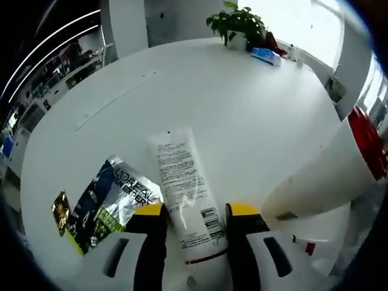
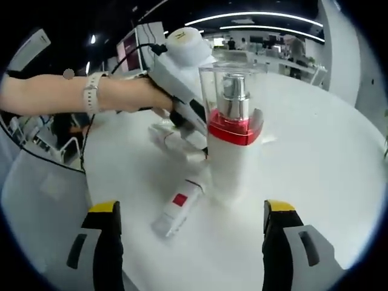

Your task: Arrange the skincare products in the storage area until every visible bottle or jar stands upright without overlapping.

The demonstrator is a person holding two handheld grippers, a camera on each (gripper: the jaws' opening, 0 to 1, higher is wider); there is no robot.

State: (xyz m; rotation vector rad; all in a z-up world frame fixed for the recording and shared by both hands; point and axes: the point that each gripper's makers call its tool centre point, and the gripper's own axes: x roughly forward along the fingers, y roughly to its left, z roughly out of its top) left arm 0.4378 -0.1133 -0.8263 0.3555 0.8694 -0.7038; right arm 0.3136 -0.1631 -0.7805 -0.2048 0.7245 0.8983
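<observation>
The big round white desk [image 1: 242,109] has lots of bare room in the middle. Its far edge curves past a green plant [image 1: 237,25] and a blue pack [image 1: 265,56], both well apart from the other things.

In the right gripper view, a tall white pump bottle [image 2: 231,136] with a red collar and clear cap stands upright on the desk. It is between the jaws of the right tool [image 2: 192,227] but farther out, and nothing touches it. Those jaws are spread wide and grip nothing. In the left gripper view this bottle [image 1: 330,173] sits at the right side, close to the left tool.

A white tube [image 1: 185,194] lies flat on the desk. Its lower end is between the jaws of the left tool [image 1: 195,213]. The jaws sit close on both sides of it, but I cannot tell if they squeeze it.

A shiny foil packet [image 1: 112,203] lies flat just beside the tube, touching its edge.

A small white tube with a red square [image 2: 179,209] lies flat near the foot of the bottle.

A person's hand [image 2: 130,94] holds the left tool above the desk.
</observation>
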